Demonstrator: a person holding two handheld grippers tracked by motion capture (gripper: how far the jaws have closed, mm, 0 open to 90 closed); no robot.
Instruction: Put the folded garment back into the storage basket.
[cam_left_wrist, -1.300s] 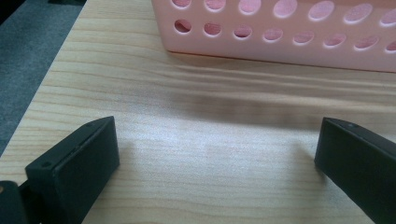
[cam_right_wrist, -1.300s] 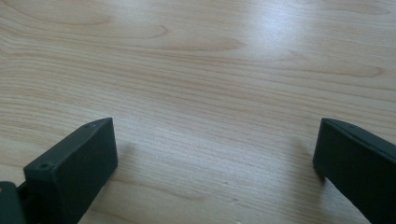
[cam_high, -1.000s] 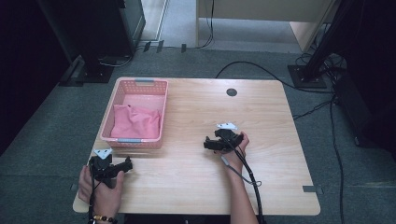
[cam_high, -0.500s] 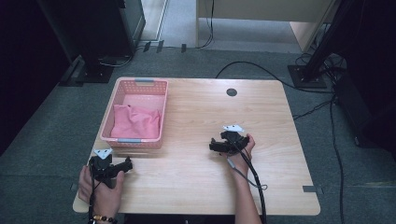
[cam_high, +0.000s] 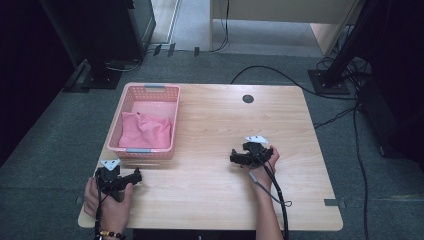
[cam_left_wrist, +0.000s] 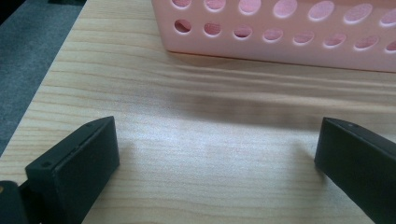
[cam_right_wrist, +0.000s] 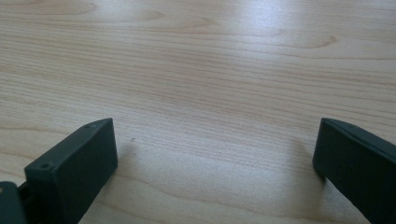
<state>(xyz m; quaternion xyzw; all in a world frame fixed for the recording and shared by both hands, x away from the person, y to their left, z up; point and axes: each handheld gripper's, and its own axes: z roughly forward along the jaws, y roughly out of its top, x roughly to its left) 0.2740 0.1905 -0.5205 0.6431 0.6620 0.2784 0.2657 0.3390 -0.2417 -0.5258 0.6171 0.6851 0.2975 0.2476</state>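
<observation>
Resting both grippers on the pale wooden desk (cam_high: 210, 130) | pink cloth (cam_high: 145, 131) lies bunched in the pink perforated plastic basket (cam_high: 150, 90), just ahead of our left gripper (cam_high: 136, 176) | right gripper (cam_high: 234, 158) well apart | both jaws wide apart, empty.

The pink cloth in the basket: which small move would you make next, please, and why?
Probably lift the left claw forward over the basket rim toward the pink cloth: it sits nearest, its jaws stand open and empty, and the cloth lies untouched inside.
</observation>
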